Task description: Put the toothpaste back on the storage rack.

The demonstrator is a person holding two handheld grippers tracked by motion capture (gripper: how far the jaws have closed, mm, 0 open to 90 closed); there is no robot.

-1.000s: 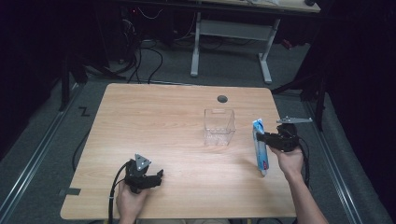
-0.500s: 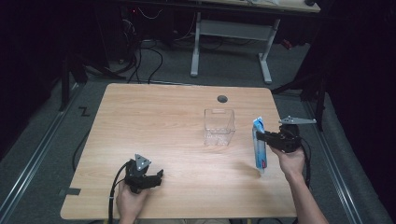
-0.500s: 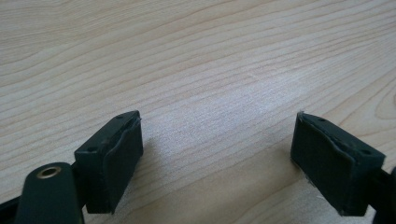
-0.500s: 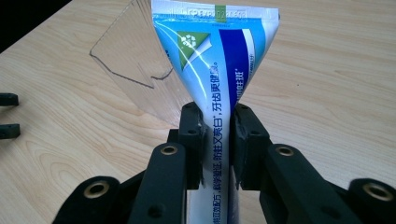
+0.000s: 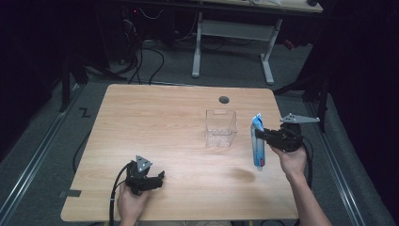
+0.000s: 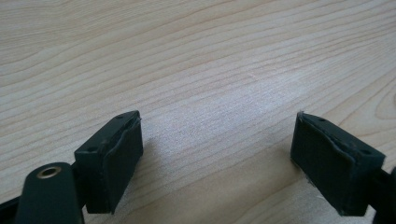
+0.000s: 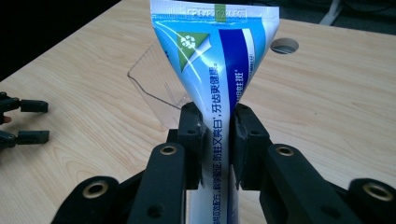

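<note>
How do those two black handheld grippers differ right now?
The right gripper is shut on a blue-and-white toothpaste tube, while the left gripper stands open with nothing between its jaws. The right one is held up beside the clear plastic box; the left one sits low on the light wooden table, near its front edge. Both are black, two-jawed, and held in a person's hand.

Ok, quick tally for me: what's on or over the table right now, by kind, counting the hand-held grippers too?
Toothpaste tube (blue and white, clamped in the right hand-held gripper): 1
Clear plastic container (standing on the wooden table): 1
Hand-held grippers (right one, plus the left hand-held gripper, jaws apart, nothing between them): 2
Total: 4
</note>
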